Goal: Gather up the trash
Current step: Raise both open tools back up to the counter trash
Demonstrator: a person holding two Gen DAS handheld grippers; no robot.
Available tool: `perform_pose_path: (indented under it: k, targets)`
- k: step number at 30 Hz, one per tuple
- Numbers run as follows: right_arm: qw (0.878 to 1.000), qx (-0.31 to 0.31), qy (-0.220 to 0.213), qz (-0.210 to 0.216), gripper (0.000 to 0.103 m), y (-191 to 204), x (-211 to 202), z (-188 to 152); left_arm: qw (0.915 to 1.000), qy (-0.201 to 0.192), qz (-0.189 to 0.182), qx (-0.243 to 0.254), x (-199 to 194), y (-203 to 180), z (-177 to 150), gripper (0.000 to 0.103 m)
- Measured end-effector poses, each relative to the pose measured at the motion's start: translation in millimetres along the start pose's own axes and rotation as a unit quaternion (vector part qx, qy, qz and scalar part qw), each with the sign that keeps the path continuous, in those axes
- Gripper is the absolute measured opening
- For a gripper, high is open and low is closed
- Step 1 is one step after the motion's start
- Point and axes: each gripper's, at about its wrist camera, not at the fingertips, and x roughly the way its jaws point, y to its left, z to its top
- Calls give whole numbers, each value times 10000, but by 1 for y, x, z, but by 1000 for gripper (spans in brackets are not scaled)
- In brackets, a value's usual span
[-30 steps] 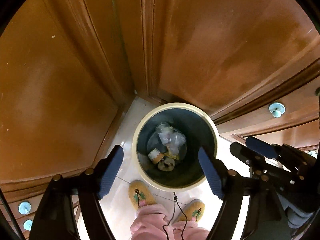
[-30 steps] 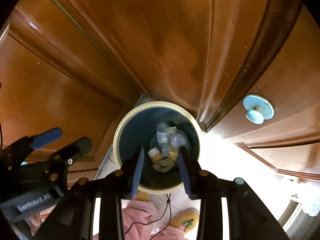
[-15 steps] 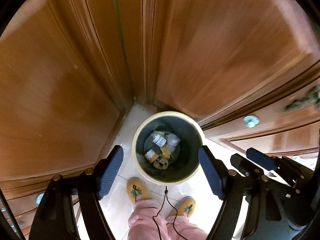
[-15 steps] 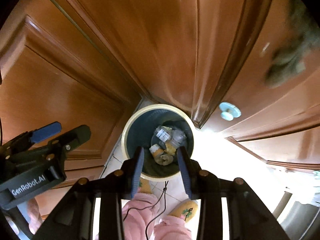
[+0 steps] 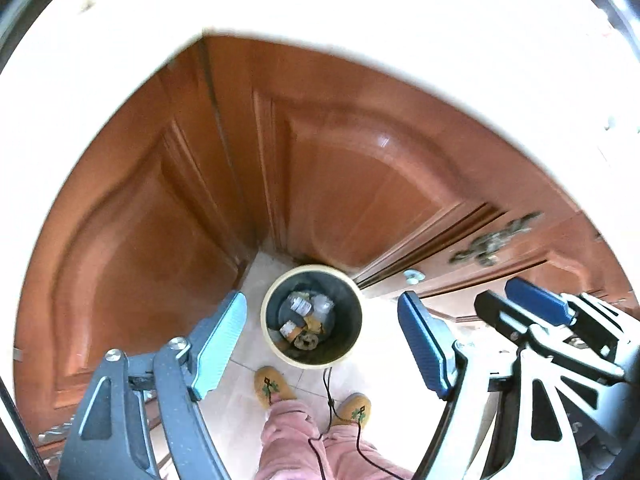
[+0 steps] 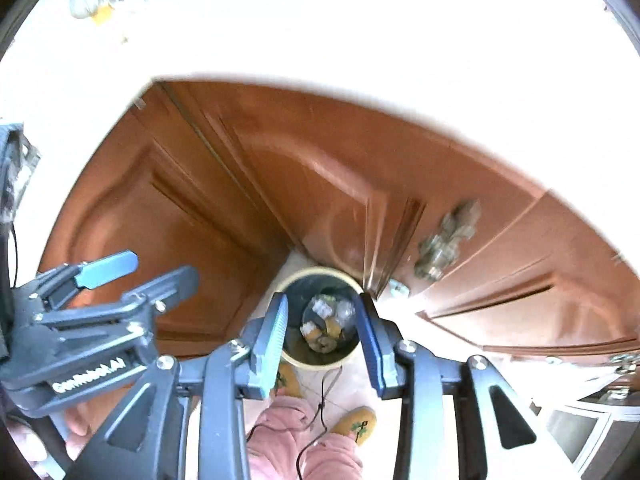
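Left wrist view: left gripper (image 5: pixel 322 342) wide open, right gripper (image 6: pixel 322 340) half open, both empty, well above the bin (image 5: pixel 269 334) in the cabinet (image 5: pixel 360 184) corner.

Pale tiled floor (image 5: pixel 256 280) is seen in the corner betw. wooden cabinet doors. Round bin (image 5: pixel 312 360) w/ cream rim and dark inside is stood directly on the tiles, close to the corner; mixed trash (image 5: pixel 304 320) is seen at its bottom. Two yellow slippers (image 5: pixel 274 386) are planted on the floor just beside the bin. A countertop (image 5: pixel 120 60) above is washed out white.
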Motion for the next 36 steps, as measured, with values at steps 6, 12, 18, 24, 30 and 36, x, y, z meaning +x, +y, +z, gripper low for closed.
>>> perform_pose_path:
  k: [6, 12, 18, 24, 30, 36]
  targets:
    - [9991, -98, -406, -87, 36, 7, -71, 17, 9993, -299, -62, 196, -57, -17, 22, 77]
    - [9974, -99, -690, -204, 36, 11, -129, 27, 9970, -598, -170, 452, -109, -36, 44, 77]
    - [9943, 47, -854, -636, 36, 2, -172, 52, 9914, -1051, -280, 734, -162, -60, 79, 82]
    - [9860, 333, -1292, -1000, 36, -11, -217, 80, 9847, -1400, -588, 853, -204, -78, 111, 85]
    - [9749, 552, -1691, -1339, 36, -28, -241, 104, 9757, -1686, -793, 1151, -230, -97, 144, 85]
    - [9590, 583, -1715, -2178, 36, -39, -246, 124, 9659, -1931, -949, 1442, -245, -106, 175, 86]
